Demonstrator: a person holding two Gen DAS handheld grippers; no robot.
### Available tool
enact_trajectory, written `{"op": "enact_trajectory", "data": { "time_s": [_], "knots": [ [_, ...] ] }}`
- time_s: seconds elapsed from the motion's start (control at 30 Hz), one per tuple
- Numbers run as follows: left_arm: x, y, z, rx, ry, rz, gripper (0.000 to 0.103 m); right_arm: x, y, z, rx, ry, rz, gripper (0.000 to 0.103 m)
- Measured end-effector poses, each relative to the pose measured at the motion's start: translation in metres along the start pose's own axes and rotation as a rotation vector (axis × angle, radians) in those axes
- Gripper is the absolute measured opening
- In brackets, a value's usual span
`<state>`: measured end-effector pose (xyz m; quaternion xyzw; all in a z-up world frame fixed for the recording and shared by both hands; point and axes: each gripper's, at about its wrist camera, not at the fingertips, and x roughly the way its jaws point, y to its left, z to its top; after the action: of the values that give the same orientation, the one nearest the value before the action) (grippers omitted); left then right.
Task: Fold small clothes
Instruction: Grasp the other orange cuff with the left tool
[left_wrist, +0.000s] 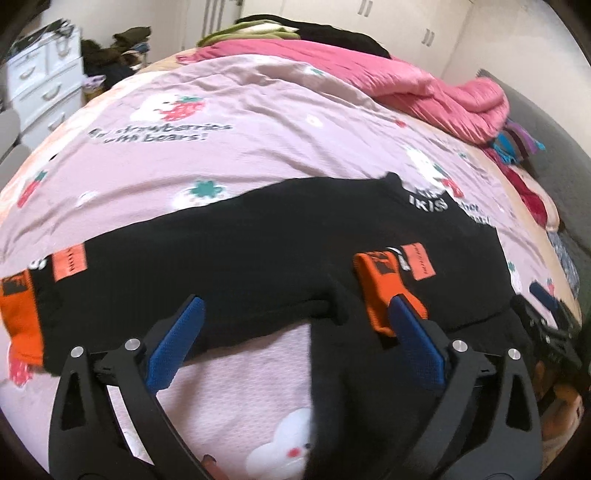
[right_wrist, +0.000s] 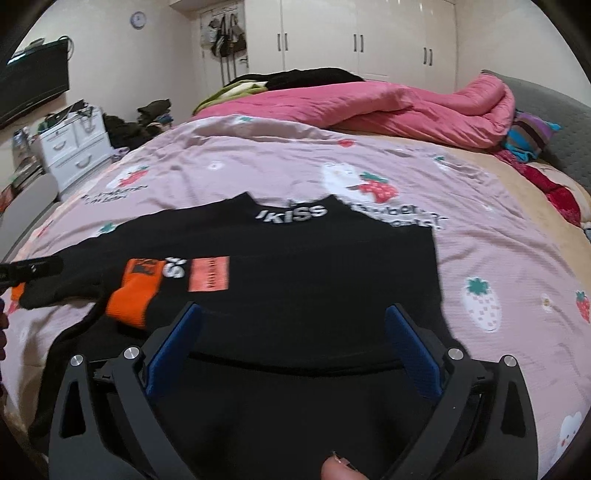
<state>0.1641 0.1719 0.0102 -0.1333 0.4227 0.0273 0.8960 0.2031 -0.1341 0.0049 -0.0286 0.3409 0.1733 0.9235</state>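
Black top (right_wrist: 314, 266), orange-cuffed: lay flat on pink bedsheet (right_wrist: 498, 258), directly ahead of right gripper (right_wrist: 295, 321) and left gripper (left_wrist: 295, 314). Both spread wide, gripping nothing; orange cuff (left_wrist: 384, 291) beside left gripper's right finger.

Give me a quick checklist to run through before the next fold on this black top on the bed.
1. Left gripper free of cloth: ok, jaws wide open, nothing pinched.
2. Right gripper free of cloth: ok, jaws wide open above the black top.
3. One sleeve folded in: ok, the orange cuff lies across the body of the top.
4. Other sleeve folded in: not ok, its orange cuff is out on the pink sheet.
5. Collar end flat: ok, the white lettering lies smooth.
6. Hem even: cannot tell, the near edge is hidden behind the grippers.
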Motion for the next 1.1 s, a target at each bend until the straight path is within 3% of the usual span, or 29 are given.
{"op": "enact_trajectory", "data": {
  "time_s": [0.6,1.1],
  "knots": [
    [-0.026,0.131,-0.017,-0.235,-0.028,0.21,0.094,-0.014,0.072,0.004,-0.077,-0.009,0.115,0.099],
    [-0.039,0.206,-0.024,-0.377,-0.022,0.292,0.094,-0.017,0.148,0.003,-0.146,0.001,0.228,0.099]
  ]
}}
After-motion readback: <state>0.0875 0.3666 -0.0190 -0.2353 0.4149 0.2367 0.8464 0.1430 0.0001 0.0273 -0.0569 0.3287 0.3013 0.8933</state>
